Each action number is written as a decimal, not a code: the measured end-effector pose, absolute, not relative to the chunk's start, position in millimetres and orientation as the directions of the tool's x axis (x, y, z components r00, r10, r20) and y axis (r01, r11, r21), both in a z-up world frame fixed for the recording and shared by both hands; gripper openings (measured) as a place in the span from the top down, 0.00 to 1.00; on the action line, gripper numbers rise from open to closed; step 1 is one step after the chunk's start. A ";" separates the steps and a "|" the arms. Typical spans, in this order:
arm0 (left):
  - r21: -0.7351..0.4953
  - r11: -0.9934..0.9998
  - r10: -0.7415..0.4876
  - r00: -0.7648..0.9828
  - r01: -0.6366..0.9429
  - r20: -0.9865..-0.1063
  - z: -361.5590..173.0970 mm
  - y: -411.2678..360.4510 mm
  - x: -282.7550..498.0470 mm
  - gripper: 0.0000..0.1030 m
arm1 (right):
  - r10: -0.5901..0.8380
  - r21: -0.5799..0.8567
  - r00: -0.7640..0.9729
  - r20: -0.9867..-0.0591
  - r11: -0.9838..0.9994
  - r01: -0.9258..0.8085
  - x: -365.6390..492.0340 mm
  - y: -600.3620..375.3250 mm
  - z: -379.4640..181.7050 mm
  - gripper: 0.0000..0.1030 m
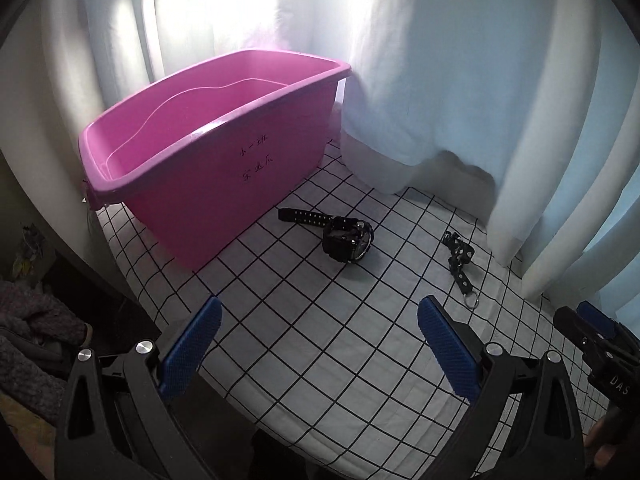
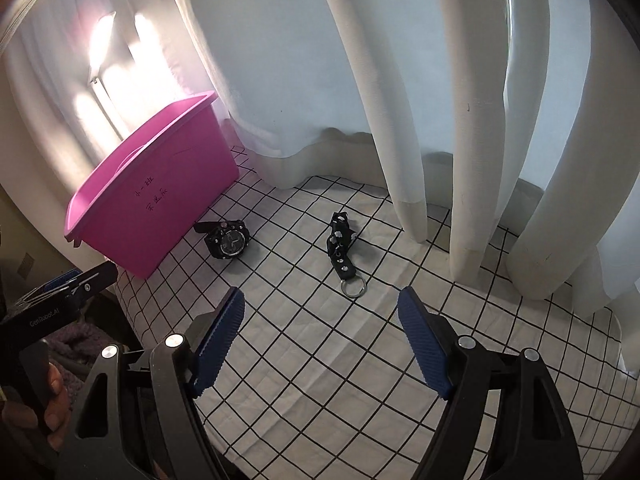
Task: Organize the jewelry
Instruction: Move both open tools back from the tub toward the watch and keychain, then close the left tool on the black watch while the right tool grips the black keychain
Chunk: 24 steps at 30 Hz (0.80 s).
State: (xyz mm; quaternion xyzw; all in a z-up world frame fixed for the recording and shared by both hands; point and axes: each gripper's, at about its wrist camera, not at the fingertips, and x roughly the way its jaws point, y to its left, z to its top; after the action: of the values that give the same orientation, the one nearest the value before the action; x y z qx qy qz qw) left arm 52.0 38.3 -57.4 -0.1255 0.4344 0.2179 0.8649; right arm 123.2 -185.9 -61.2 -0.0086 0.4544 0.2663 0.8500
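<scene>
**Observer:** Both tools hang over the grid-checked cloth (image 1: 360,360), empty. Your left gripper (image 1: 320,344) has its blue pads spread wide with only cloth between them. Your right gripper (image 2: 322,340) is spread the same, nothing held.

**Operator:** Where's the jewelry?

**Observer:** Two pieces, both loose on the cloth. The black watch (image 1: 347,240) lies just beside the pink bin (image 1: 208,184), strap end trailing toward the bin wall, dial tilted up. The black studded strap with a metal ring (image 2: 342,252) lies apart from it, nearer the white curtain (image 2: 380,120). The bin looks empty as far as its floor shows.

**Operator:** Which do I take first?

**Observer:** My read: you're on the approach, nothing picked yet. The watch sits ahead of your left tool and the strap ahead of your right. For the watch, come down over the case and close across its body; the free strap end would likely flop. For the studded strap, close across its width mid-length. The ring is thin and flat on the cloth, so I'd expect it to slip.

**Operator:** Risks?

**Observer:** Pinching the cloth along with the piece. Keep your tips just clear of it, and lift fully over the bin rim before letting go.
</scene>
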 end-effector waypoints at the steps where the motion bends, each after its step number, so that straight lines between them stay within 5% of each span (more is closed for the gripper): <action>1: -0.021 0.869 0.274 0.516 -0.494 -0.811 -62.5 36.5 51.5 0.06 | 0.450 0.233 0.437 -0.779 0.854 -0.466 124.0 -185.7 -65.8 0.27; 24: 0.001 0.907 0.241 0.517 -0.420 -0.821 -170.3 60.9 147.1 0.06 | 0.429 0.241 0.454 -0.781 0.877 -0.415 191.9 -136.8 -168.2 0.27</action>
State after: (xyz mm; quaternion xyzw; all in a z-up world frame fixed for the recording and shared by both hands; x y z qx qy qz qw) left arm 147.1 60.9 -170.3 -0.0991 0.4527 0.1909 0.8653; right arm 191.9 -136.8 -168.2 0.0079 0.4600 0.2475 0.8527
